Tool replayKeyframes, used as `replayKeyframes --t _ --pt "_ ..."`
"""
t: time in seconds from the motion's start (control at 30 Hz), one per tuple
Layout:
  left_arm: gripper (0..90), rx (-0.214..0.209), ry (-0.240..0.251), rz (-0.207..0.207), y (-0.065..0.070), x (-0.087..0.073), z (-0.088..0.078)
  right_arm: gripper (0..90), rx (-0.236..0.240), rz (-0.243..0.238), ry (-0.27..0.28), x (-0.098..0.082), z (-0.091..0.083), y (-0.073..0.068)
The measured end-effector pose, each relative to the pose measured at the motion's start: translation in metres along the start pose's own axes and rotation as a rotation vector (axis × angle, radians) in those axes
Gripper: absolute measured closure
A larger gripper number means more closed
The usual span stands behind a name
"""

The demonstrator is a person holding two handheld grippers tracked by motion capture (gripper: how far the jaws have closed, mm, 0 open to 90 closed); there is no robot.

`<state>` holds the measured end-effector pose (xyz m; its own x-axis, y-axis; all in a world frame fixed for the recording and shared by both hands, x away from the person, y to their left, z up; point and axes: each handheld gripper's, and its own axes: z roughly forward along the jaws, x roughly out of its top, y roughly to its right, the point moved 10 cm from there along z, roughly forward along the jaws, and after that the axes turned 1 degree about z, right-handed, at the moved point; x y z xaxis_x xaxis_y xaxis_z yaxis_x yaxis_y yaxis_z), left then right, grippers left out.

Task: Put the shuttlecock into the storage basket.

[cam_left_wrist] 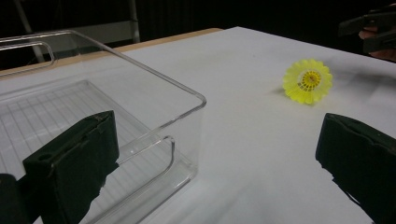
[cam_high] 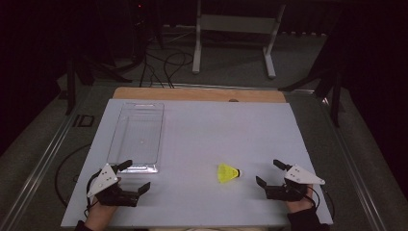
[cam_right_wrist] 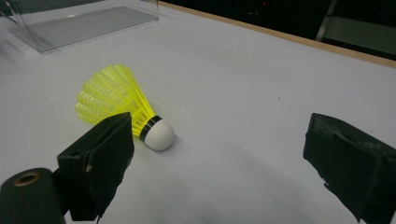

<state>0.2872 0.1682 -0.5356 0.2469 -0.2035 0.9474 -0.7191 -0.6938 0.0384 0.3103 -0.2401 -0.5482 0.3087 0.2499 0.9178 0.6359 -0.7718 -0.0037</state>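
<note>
High view, yellow shuttlecock (cam_high: pixel 228 173) lying near right gripper (cam_high: pixel 269 173), jaws apart

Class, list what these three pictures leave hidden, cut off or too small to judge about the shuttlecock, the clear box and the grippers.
- shuttlecock: in the left gripper view its skirt faces the camera and hides the white cork.
- clear box: cut off by the right gripper view's top left edge.
- right gripper: cut off at the left gripper view's right edge.
- shuttlecock's skirt ribs: too small in the high view.

Overhead camera surveys the whole table (cam_high: pixel 202 120); two low, close gripper cameras both face the shuttlecock (cam_left_wrist: pixel 307 80).
</note>
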Motion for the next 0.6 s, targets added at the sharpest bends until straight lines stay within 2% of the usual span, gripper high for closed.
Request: replayKeyframes --t 0.13,0.37,0.6 --pt "0.1 -0.003 0.009 0.012 0.002 0.002 0.000 8.5 0.001 0.003 0.005 0.001 -0.001 0.000" --pt "0.1 -0.012 0.012 0.010 0.004 0.004 0.000 8.5 0.003 0.003 0.006 0.001 -0.001 -0.001" --pt "0.1 -0.030 0.025 0.004 0.007 0.016 0.002 8.5 0.008 0.009 0.008 0.001 0.001 0.000"
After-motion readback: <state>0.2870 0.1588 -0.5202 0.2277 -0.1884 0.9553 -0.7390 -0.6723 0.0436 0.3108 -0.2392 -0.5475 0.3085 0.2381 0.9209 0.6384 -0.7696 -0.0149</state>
